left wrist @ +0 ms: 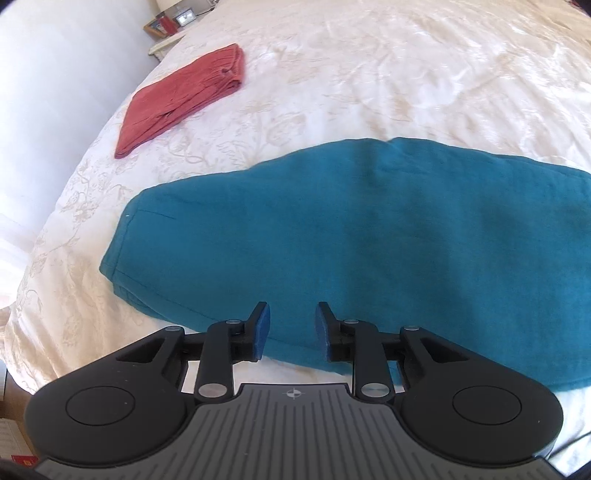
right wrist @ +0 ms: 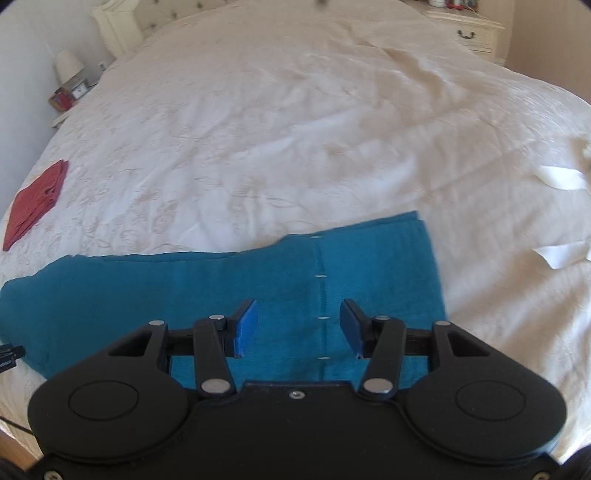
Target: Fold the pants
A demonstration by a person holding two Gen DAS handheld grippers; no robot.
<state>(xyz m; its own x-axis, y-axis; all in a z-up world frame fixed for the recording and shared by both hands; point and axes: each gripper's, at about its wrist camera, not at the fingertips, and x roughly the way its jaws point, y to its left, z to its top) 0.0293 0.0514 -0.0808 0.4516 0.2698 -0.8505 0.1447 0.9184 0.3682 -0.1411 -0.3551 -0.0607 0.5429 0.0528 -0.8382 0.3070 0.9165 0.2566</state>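
Note:
Teal pants (left wrist: 369, 236) lie flat on the white bedspread (left wrist: 369, 74), folded lengthwise into one long strip running left to right. They also show in the right wrist view (right wrist: 184, 288), with the waist end and its white stitches at the right. My left gripper (left wrist: 291, 332) is open and empty, hovering over the near edge of the pants toward the leg end. My right gripper (right wrist: 297, 328) is open and empty above the waist end.
A folded red garment (left wrist: 184, 96) lies at the far left of the bed, seen also in the right wrist view (right wrist: 33, 203). White fabric strips (right wrist: 561, 177) lie at the right. A nightstand with a lamp (right wrist: 68, 64) stands far left, a dresser (right wrist: 469, 29) far right.

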